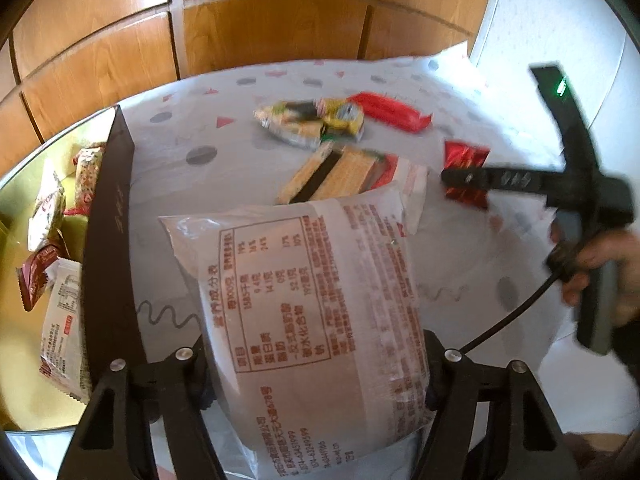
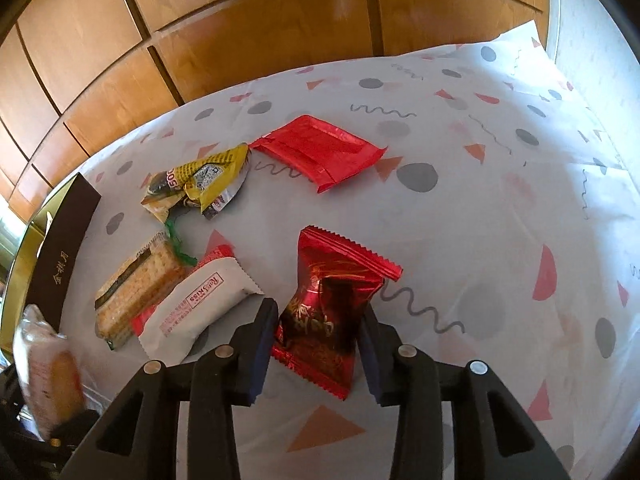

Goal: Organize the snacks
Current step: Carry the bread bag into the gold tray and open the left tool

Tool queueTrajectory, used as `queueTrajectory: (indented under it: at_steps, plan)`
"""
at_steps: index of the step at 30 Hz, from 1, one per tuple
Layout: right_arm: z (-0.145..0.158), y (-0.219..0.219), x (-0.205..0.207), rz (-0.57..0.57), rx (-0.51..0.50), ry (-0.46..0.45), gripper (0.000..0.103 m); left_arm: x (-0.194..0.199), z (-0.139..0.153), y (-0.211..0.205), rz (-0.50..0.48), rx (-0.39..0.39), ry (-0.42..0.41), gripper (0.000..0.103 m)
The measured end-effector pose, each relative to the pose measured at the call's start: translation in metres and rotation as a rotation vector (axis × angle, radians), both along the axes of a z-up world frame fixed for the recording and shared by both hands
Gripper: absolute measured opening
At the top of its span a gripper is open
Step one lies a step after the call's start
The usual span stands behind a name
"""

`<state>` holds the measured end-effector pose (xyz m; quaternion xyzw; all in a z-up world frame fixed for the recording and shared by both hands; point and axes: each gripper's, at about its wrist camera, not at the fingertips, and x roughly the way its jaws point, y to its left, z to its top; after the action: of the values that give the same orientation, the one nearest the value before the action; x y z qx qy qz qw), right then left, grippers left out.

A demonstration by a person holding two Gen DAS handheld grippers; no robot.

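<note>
My left gripper (image 1: 316, 360) is shut on a large clear-white snack bag with red print (image 1: 312, 300), held above the table beside the dark-walled box (image 1: 108, 220). That bag shows blurred at the lower left of the right wrist view (image 2: 48, 360). My right gripper (image 2: 320, 320) is shut on a red foil packet (image 2: 328, 304), its pads pinching the packet's sides just over the patterned cloth (image 2: 480, 200). In the left wrist view the right gripper (image 1: 464, 178) is to the right, with the same red packet (image 1: 466, 160) and a hand on its handle.
The box's gold inside (image 1: 20, 360) holds several wrapped snacks. On the cloth lie a crumpled yellow packet (image 2: 200, 184), a flat red packet (image 2: 320, 152), a cracker pack (image 2: 136, 292) and a white wrapped bar (image 2: 200, 312). Wooden cabinet doors (image 2: 240, 40) stand behind.
</note>
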<state>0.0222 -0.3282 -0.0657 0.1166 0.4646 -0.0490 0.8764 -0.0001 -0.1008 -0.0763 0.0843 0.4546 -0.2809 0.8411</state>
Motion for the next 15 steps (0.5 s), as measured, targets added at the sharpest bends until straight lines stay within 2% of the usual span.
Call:
queueTrajectory:
  at_steps: [4, 9, 12, 15]
  plan:
    - [0.0, 0.001, 0.0, 0.007, -0.007, -0.01, 0.04, 0.002, 0.032, 0.016, 0.014, -0.114, 0.0, 0.071]
    - [-0.001, 0.0, -0.003, 0.01, -0.008, -0.022, 0.04, 0.02, 0.084, 0.07, 0.142, -0.27, -0.036, 0.072]
    - [0.0, 0.001, -0.004, 0.01, -0.013, -0.026, 0.04, 0.035, 0.103, 0.112, 0.266, -0.259, -0.087, 0.072]
    - [-0.001, 0.001, -0.004, 0.018, -0.019, -0.034, 0.04, 0.053, 0.106, 0.158, 0.42, -0.198, -0.107, 0.072]
